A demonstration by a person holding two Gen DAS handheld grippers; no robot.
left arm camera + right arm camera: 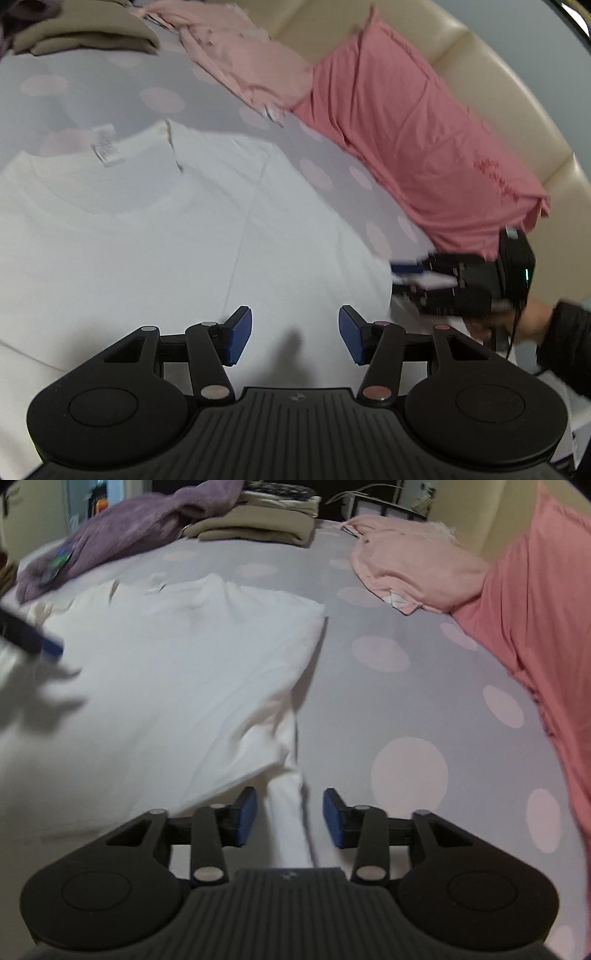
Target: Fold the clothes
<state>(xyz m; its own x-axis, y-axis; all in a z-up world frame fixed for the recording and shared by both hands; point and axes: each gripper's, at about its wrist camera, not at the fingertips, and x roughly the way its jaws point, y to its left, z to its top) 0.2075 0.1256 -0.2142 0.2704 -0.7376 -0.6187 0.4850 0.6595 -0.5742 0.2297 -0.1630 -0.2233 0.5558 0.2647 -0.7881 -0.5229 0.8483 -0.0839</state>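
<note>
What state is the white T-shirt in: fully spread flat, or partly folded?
Partly folded. In the right wrist view the white T-shirt shows a doubled-over edge along its right side, and a narrow strip runs down between the open right gripper pads.

A home bedroom: a bed with a polka-dot sheet (pixel 388 686), a pink pillow (pixel 424 140), a padded cream headboard (pixel 498 74), and laundry piles (pixel 258 524).

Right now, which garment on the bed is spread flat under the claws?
The white T-shirt, laid flat with its neck label showing. The pale pink garment lies crumpled; the beige clothes are already folded.
</note>
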